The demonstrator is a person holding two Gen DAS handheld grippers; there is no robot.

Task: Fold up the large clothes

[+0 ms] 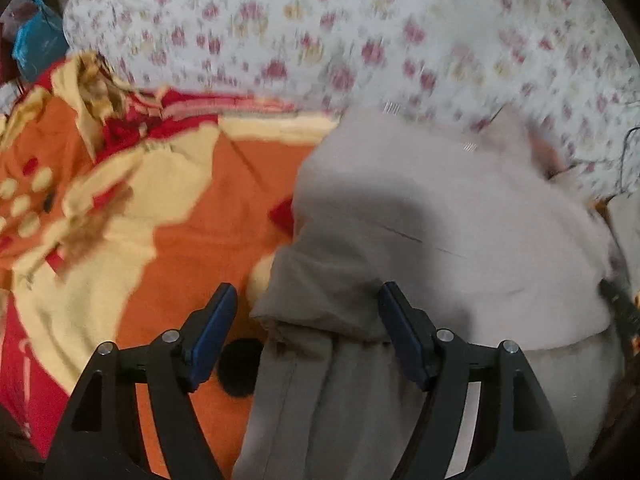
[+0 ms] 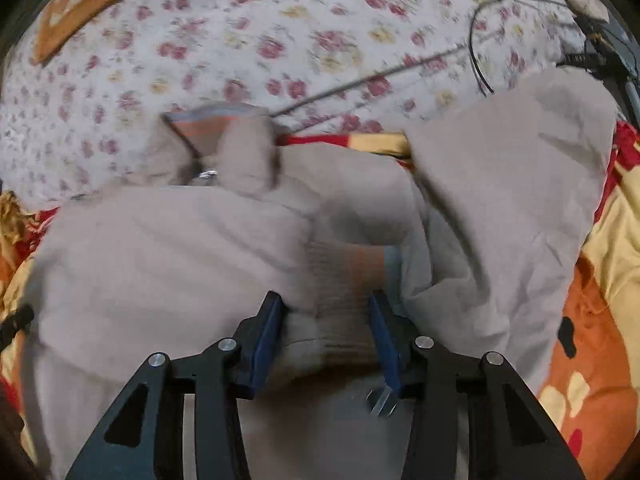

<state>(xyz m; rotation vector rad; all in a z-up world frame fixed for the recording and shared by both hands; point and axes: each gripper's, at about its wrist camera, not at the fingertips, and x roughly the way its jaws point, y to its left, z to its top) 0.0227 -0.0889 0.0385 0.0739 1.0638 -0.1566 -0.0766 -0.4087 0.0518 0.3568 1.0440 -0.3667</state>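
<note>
A large beige-grey garment (image 1: 440, 220) lies bunched on an orange, yellow and red blanket (image 1: 192, 208). My left gripper (image 1: 308, 300) is open, its blue pads (image 1: 216, 320) wide apart over the garment's lower left edge. In the right wrist view the same garment (image 2: 180, 248) fills the middle, with a sleeve (image 2: 500, 200) thrown up to the right and an orange-lined collar (image 2: 208, 128) at the back. My right gripper (image 2: 328, 312) has its pads on either side of the ribbed cuff (image 2: 344, 296); the gap is moderate and I cannot tell if it grips.
A white flowered sheet (image 2: 240, 48) covers the bed behind the garment. A black cable (image 2: 476, 56) and a thin rod (image 2: 360, 80) lie on it at the right. A blue bag (image 1: 36, 40) sits at the far left. The blanket (image 2: 592, 320) continues to the right.
</note>
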